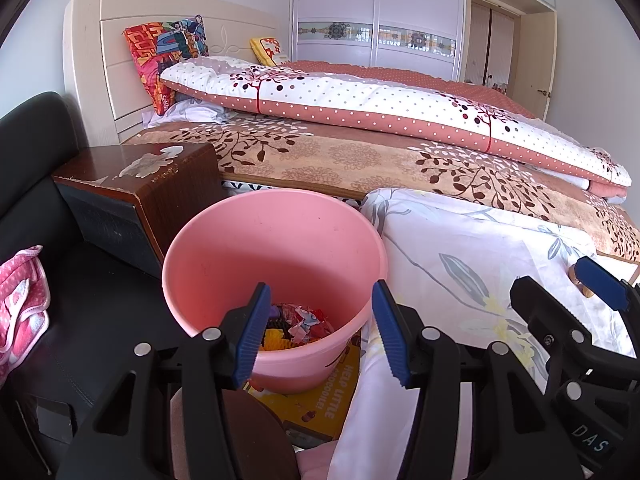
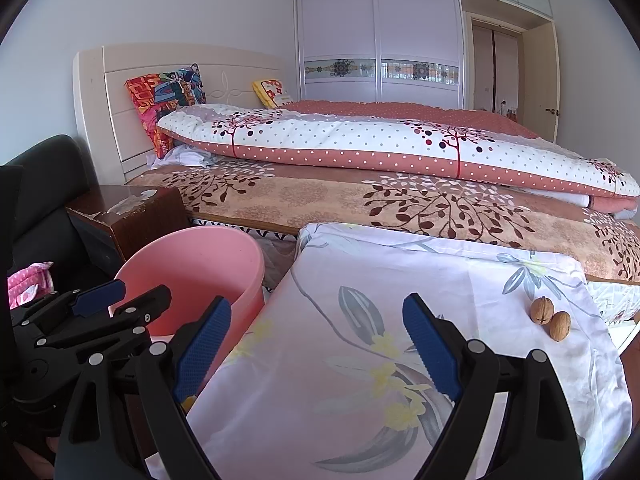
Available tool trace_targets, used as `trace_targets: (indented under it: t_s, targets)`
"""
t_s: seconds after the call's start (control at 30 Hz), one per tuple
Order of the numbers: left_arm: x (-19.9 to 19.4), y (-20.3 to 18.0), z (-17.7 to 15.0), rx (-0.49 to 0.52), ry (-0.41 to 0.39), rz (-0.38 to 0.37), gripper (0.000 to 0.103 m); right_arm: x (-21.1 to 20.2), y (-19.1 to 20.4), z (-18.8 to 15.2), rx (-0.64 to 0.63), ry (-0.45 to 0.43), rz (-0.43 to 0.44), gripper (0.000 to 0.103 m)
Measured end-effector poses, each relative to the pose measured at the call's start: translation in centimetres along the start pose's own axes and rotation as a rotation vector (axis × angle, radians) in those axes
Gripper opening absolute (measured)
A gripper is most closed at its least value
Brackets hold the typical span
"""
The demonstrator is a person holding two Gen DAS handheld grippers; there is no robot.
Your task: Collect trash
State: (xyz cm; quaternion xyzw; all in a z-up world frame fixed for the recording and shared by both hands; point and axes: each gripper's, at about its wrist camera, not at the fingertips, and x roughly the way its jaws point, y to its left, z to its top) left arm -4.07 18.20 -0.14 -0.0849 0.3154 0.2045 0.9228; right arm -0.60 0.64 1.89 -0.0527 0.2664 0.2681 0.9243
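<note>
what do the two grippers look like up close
Both the left gripper and the right gripper are black plastic frames with round silver rivets and two fingers faced with ribbed blue pads. White lettering, "DAS", shows on the right gripper's body in the left wrist view.

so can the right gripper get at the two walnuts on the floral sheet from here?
Probably yes. The right gripper is open and empty over the floral sheet, and the two walnuts lie uncovered ahead to its right, with only flat cloth between.

Daylit bedroom, white wardrobe
</note>
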Motion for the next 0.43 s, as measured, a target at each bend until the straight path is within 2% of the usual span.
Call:
trace_targets:
  t_s: [0.43]
  targets:
    - [-0.35, 0.07, -0.26, 0.001, -0.003, 0.010, 0.053, -0.01, -0.11, 0.05, 0.000, 0.001, 0.001, 0.086]
